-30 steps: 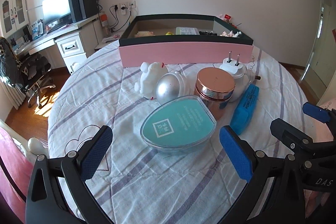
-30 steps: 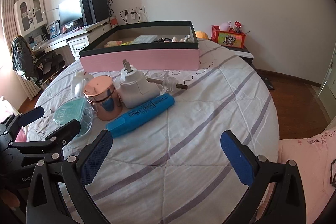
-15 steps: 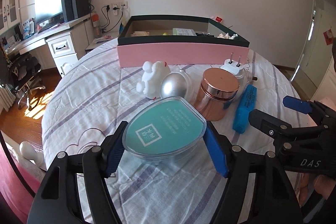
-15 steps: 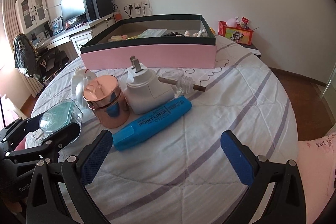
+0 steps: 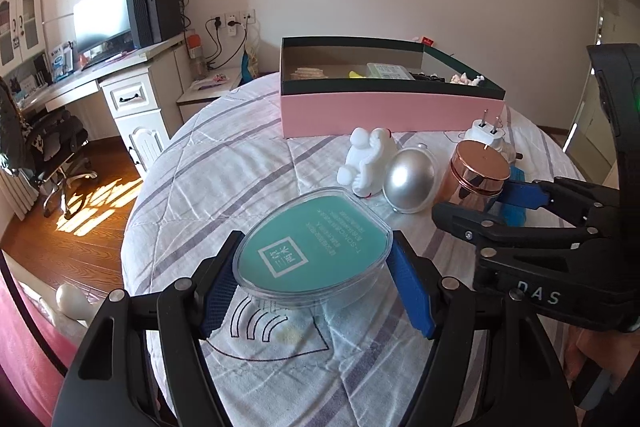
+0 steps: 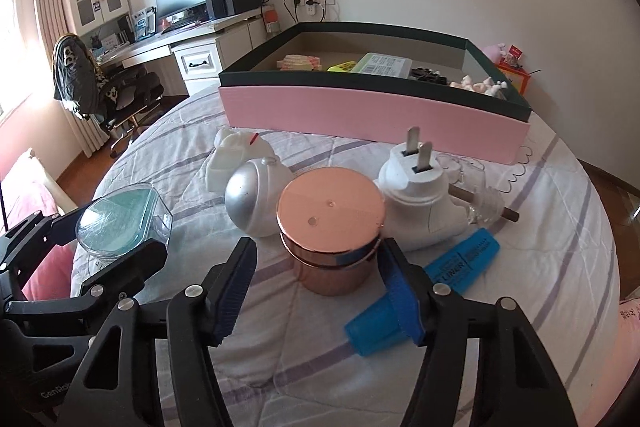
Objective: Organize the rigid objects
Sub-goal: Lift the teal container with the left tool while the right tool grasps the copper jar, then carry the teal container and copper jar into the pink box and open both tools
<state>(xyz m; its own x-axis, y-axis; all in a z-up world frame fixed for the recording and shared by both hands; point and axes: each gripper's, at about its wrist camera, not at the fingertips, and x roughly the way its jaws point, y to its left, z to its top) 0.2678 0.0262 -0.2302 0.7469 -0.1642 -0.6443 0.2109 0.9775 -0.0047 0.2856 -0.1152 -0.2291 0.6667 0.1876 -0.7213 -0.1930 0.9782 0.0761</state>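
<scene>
My left gripper (image 5: 316, 287) is shut on a clear oval case with a teal insert (image 5: 314, 255) and holds it above the striped bedspread; the case also shows in the right wrist view (image 6: 120, 223). My right gripper (image 6: 320, 287) is open, its fingers on either side of a rose-gold jar (image 6: 330, 227), not pressing it. The jar also shows in the left wrist view (image 5: 478, 173). Around the jar lie a silver egg-shaped object (image 6: 252, 197), a white figurine (image 6: 232, 155), a white plug adapter (image 6: 420, 195) and a blue highlighter (image 6: 424, 287).
A pink box with a dark rim (image 6: 372, 107) stands behind the objects and holds several small items. A clear glass piece with a wooden stick (image 6: 488, 205) lies right of the adapter. A desk with monitor (image 5: 100, 23) and a chair (image 5: 52, 143) stand left of the bed.
My left gripper closed on the teal case and lifted it. My right gripper moved forward and narrowed around the rose-gold jar.
</scene>
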